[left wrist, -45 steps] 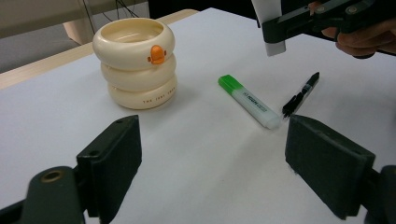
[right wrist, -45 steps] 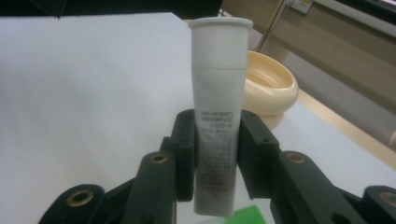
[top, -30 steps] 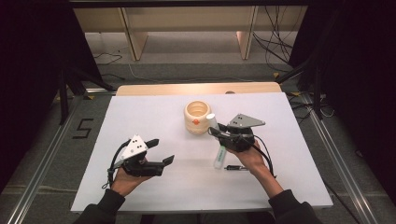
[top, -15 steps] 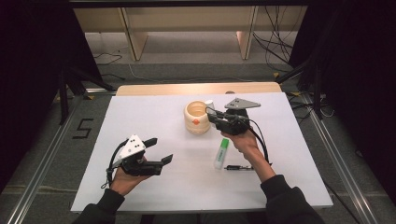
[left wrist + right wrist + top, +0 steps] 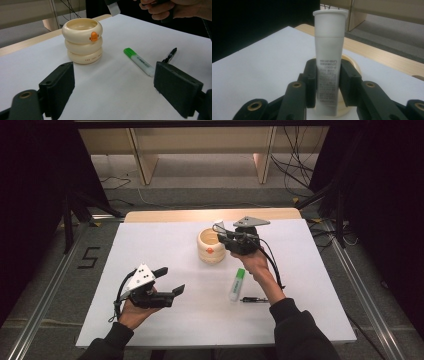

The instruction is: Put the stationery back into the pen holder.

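At the centre of the high view, I hold my right hand-held gripper (image 5: pixel 220 231) clamped on a white tube (image 5: pixel 328 60), just above the cream ring-shaped pot (image 5: pixel 210 246). At lower left, my left hand-held gripper (image 5: pixel 169 281) is released over the bench (image 5: pixel 160 245). A green marker (image 5: pixel 237 284) lies beside a black pen (image 5: pixel 254 299).

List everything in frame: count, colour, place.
pen holder: 1, cream stacked rings with an orange mark, table centre, upright
tube: 1, frosted white with a cap, clamped upright in the right gripper, above the holder
highlighter: 1, green cap and white body, lying on the table in front of the holder
pen: 1, black, lying beside the highlighter
table: 1, white top with a wooden far edge
left gripper: 1, black, jaws open, held over the table's near left
right gripper: 1, black, shut on the tube
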Tool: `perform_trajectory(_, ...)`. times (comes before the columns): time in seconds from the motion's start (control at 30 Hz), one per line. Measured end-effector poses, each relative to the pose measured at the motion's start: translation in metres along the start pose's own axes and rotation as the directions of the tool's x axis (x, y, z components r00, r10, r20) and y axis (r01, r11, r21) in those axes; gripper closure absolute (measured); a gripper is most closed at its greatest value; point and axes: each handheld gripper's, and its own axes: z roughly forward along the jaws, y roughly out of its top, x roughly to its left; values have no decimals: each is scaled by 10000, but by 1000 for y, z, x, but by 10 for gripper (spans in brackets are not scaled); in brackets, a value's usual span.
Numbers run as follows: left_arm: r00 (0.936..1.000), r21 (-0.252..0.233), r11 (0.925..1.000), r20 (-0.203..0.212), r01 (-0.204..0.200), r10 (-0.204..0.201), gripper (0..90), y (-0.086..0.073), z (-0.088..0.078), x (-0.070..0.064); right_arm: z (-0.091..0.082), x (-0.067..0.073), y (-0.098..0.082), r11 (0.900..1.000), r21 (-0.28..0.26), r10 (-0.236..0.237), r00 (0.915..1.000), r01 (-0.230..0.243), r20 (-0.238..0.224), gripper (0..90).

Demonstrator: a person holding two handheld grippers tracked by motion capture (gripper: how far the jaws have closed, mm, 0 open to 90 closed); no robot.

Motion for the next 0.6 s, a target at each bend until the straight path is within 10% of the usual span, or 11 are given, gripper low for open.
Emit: perform_trajectory(0.6, 10000, -27, 10000, 32, 19, -19, 165, 0, 1, -1, 27, 1, 20, 9997, 18, 248, 9996, -248, 145, 696)
